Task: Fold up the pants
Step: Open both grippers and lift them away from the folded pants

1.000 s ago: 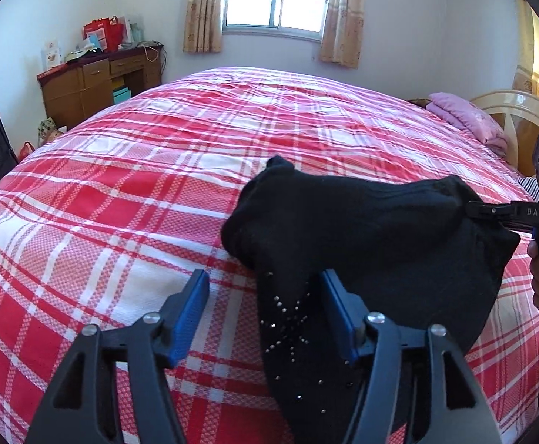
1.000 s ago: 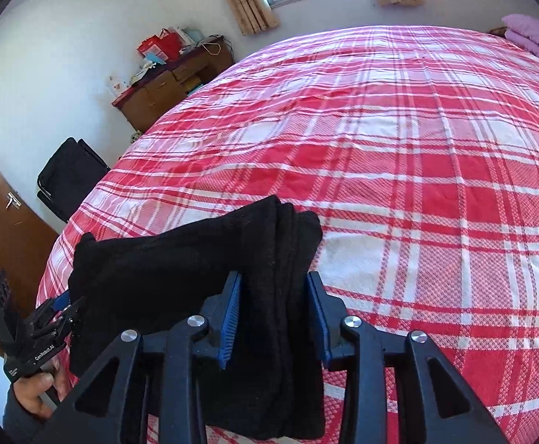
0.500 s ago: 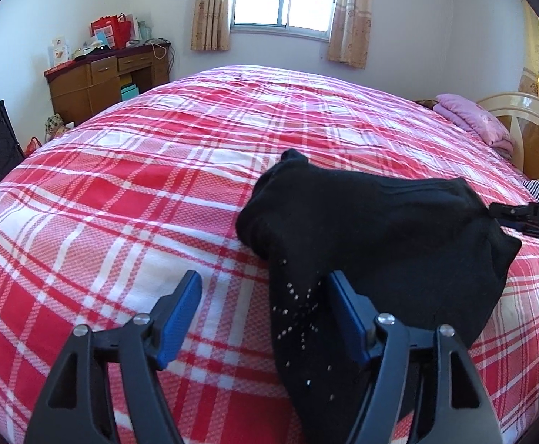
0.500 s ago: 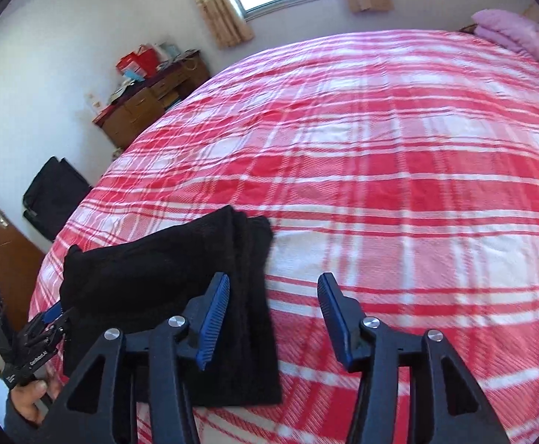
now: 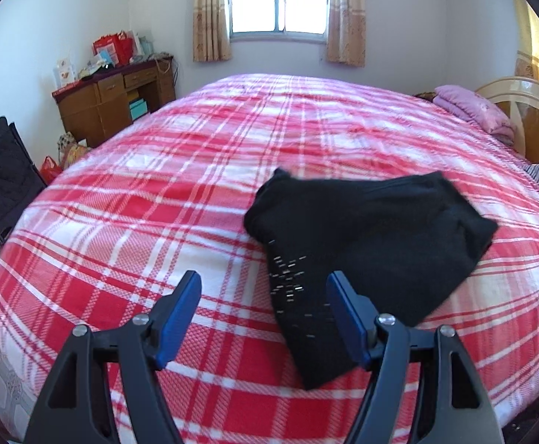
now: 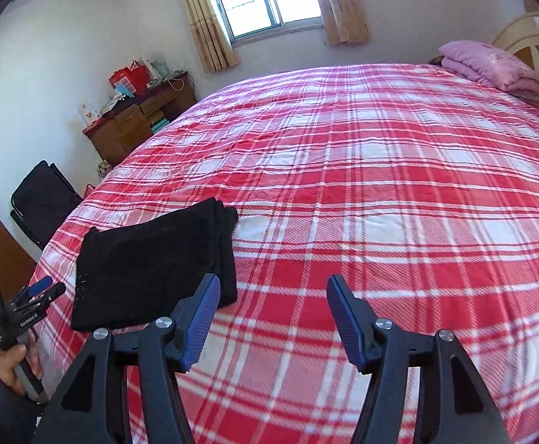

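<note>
Now the right gripper, which a second ago pinched the folded edge of the black knit pants, has let go and drawn back; its blue-padded jaws stand wide apart over bare bedspread, holding nothing, with the garment off at about ten o'clock from them. The left gripper was already open then and remains so, but it has backed away a little: its fingers are spread wide, and the near corner of the pants shows between them without visible contact. The pants lie as a compact, layered rectangle on the red-and-white plaid bedspread, near the bed's front left corner, with small glinting studs on the end nearest the left gripper. With both tools released and the bundle resting flat by itself, the folding looks essentially finished; at most a little squaring of the slightly skewed edges seems left.
</note>
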Demonstrator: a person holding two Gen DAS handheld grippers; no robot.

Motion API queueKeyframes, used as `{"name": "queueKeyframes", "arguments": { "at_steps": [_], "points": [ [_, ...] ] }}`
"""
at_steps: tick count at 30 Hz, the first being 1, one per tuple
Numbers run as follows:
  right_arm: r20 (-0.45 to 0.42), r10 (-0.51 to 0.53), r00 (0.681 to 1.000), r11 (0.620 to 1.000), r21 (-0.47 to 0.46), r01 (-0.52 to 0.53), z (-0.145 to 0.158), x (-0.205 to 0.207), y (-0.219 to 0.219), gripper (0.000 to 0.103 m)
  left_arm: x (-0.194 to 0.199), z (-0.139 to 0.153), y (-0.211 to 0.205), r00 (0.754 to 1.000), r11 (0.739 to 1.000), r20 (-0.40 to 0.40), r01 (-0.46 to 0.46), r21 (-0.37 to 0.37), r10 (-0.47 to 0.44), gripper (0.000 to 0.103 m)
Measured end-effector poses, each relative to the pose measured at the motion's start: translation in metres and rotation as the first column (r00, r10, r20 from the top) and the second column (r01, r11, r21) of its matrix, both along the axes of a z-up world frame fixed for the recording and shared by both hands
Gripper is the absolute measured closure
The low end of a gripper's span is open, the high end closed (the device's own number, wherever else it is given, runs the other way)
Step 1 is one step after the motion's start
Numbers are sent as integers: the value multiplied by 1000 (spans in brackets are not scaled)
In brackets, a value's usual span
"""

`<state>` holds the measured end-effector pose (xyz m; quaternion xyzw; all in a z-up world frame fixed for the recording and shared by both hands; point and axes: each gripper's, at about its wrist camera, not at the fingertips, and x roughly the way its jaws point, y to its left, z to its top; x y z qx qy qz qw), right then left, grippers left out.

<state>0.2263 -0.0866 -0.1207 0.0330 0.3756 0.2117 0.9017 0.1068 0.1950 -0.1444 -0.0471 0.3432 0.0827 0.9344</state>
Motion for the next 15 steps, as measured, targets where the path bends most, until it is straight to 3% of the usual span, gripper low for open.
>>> {"name": "queueKeyframes", "arguments": {
  "at_steps": [6, 10, 13, 15],
  "points": [
    [111, 18, 994, 1000, -10, -17, 34, -46, -7, 35, -27, 37, -30, 995, 998, 80, 49, 36, -51, 9],
    [209, 35, 977, 997, -70, -20, 59, -74, 1, 35, -43, 61, -45, 988, 995, 132, 75, 65, -83, 6],
    [253, 45, 966, 998, -48, -34, 74, -92, 0, 19, -54, 77, -53, 978, 993, 182, 87, 80, -101, 1],
    [281, 56, 958, 998, -46, -45, 82, -103, 3, 19, -59, 85, -57, 972, 992, 207, 97, 85, -113, 1]
  ]
}}
